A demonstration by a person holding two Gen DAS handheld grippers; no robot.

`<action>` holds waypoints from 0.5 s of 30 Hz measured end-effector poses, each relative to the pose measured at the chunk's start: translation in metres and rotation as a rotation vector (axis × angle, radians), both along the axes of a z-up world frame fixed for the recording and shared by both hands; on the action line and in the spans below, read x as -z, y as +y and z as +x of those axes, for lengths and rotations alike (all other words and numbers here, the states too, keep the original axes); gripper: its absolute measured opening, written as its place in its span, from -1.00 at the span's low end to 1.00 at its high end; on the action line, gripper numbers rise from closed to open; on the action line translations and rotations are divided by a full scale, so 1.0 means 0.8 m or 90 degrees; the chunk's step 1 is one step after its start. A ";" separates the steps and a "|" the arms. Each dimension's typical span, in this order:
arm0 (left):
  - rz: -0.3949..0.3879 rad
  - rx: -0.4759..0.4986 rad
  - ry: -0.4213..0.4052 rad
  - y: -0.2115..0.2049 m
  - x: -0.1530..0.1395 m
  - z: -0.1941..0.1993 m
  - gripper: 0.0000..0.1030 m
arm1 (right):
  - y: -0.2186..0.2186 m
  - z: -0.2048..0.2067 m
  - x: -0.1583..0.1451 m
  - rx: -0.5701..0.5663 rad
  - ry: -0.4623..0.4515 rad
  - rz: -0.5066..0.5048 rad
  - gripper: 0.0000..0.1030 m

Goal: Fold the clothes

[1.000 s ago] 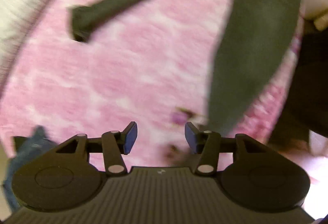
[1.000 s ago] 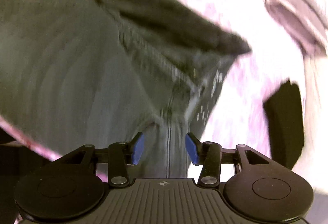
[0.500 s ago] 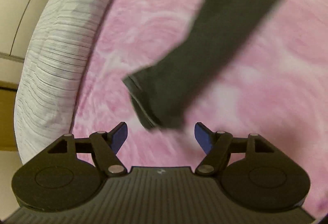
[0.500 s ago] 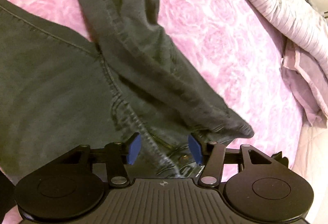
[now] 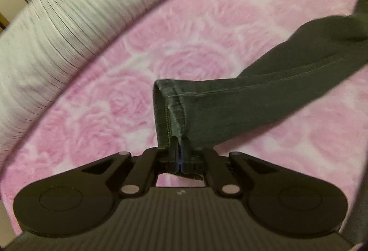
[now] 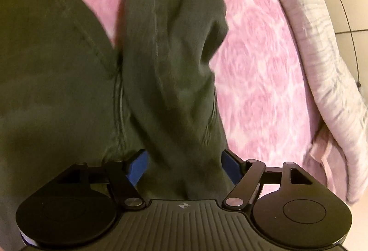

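Dark grey-green trousers (image 6: 57,90) lie spread on a pink rose-patterned blanket (image 6: 257,67). In the left wrist view one trouser leg (image 5: 264,99) stretches from the upper right down to its stitched hem (image 5: 169,99). My left gripper (image 5: 180,143) is shut on that hem, with the cloth pinched between its pads. In the right wrist view a folded-over leg crosses the upper part of the trousers. My right gripper (image 6: 184,163) hovers low over this fold with its jaws opening wide. Cloth lies between the blue pads (image 6: 138,168), but they do not press on it.
A white striped quilt (image 5: 57,21) is bunched along the blanket's far edge on the left. It shows again as a pale quilt (image 6: 326,67) on the right, with tiled floor beyond it. Open pink blanket (image 5: 184,44) lies around the trouser leg.
My left gripper moved onto the trouser leg's end and shut on the hem. My right gripper sank towards the folded leg, rolled, and its jaws spread wider.
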State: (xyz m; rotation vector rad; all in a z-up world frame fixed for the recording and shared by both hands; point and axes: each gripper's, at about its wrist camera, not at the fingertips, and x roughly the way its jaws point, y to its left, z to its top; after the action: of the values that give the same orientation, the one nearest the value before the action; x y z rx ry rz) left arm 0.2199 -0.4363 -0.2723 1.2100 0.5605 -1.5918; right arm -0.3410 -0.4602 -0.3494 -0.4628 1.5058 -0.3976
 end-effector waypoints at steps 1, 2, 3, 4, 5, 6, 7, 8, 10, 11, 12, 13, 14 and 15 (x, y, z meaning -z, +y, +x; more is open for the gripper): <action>-0.013 0.003 -0.001 0.016 -0.017 -0.002 -1.00 | -0.004 0.003 -0.004 0.003 -0.011 0.014 0.40; -0.022 0.003 -0.010 0.039 -0.034 -0.005 -1.00 | -0.008 0.005 -0.009 0.007 -0.022 0.028 0.21; -0.030 0.004 -0.019 0.061 -0.050 -0.008 -1.00 | -0.011 0.005 -0.014 0.015 -0.027 0.043 -0.02; -0.032 0.006 -0.021 0.081 -0.063 -0.009 -1.00 | -0.015 0.005 -0.018 0.024 -0.031 0.059 -0.64; -0.026 -0.004 -0.015 0.099 -0.074 -0.010 -1.00 | -0.016 0.005 -0.026 0.032 -0.038 0.066 -0.73; -0.019 -0.013 -0.008 0.118 -0.085 -0.010 -1.00 | -0.017 0.004 -0.034 0.039 -0.045 0.072 -0.77; -0.013 -0.023 -0.002 0.136 -0.096 -0.010 -1.00 | -0.017 0.000 -0.047 0.050 -0.058 0.080 -0.89; -0.007 -0.033 0.005 0.154 -0.107 -0.010 -1.00 | -0.018 -0.003 -0.061 0.060 -0.072 0.088 -0.92; 0.008 -0.064 0.020 0.186 -0.126 -0.007 -1.00 | -0.018 -0.011 -0.090 0.070 -0.100 0.089 -0.94; 0.012 -0.085 0.030 0.196 -0.133 -0.002 -1.00 | -0.021 -0.014 -0.108 0.076 -0.118 0.087 -0.94; 0.015 -0.105 0.042 0.200 -0.138 0.004 -0.99 | -0.026 -0.015 -0.124 0.082 -0.136 0.084 -0.94; 0.019 -0.124 0.055 0.204 -0.143 0.010 -0.99 | -0.035 -0.013 -0.142 0.084 -0.156 0.080 -0.94; 0.026 -0.145 0.073 0.202 -0.145 0.018 -0.99 | -0.045 -0.008 -0.154 0.082 -0.167 0.073 -0.94; 0.031 -0.157 0.081 0.196 -0.144 0.023 -0.99 | -0.058 0.000 -0.163 0.079 -0.174 0.066 -0.94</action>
State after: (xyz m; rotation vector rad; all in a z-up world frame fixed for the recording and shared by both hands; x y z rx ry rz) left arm 0.2380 -0.2792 -0.1571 1.0369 0.8026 -1.4579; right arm -0.3411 -0.5063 -0.2188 -0.2231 1.2852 -0.4591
